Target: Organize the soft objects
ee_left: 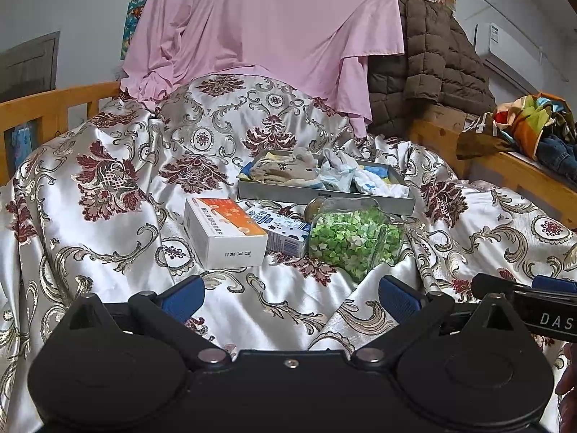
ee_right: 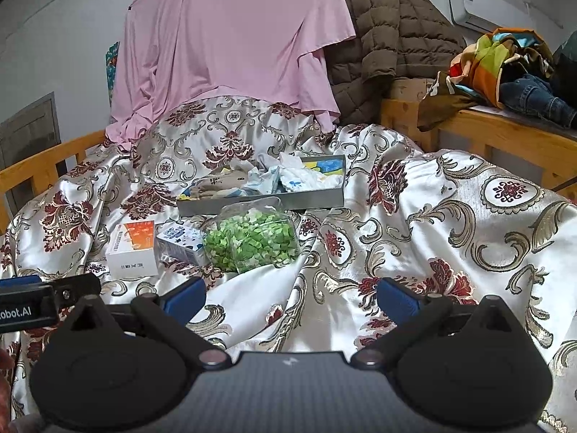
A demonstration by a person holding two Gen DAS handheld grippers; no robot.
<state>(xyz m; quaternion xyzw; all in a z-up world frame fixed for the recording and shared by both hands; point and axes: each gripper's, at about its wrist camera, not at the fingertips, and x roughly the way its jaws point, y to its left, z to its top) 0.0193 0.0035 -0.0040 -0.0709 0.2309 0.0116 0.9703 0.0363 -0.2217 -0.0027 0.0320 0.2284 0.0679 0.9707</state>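
Observation:
A grey metal tray (ee_left: 317,195) (ee_right: 259,204) lies on the satin bedspread and holds soft items: beige gloves (ee_left: 285,171) (ee_right: 220,182), a pale plastic bag (ee_left: 337,173) and white cloth with blue marks (ee_left: 375,184) (ee_right: 306,180). My left gripper (ee_left: 292,297) is open over the bedspread, well short of the tray, with nothing between its blue pads. My right gripper (ee_right: 290,297) is also open and empty, to the right of the left one, whose finger (ee_right: 50,294) shows at the left edge of the right wrist view.
In front of the tray lie a white and orange box (ee_left: 223,232) (ee_right: 135,249), a small blue and white carton (ee_left: 281,231) (ee_right: 180,241) and a clear container of green pieces (ee_left: 355,240) (ee_right: 252,241). Wooden bed rails (ee_left: 54,108) (ee_right: 505,137) flank the bed. A pink sheet (ee_left: 270,29) and a brown jacket (ee_left: 429,68) hang behind.

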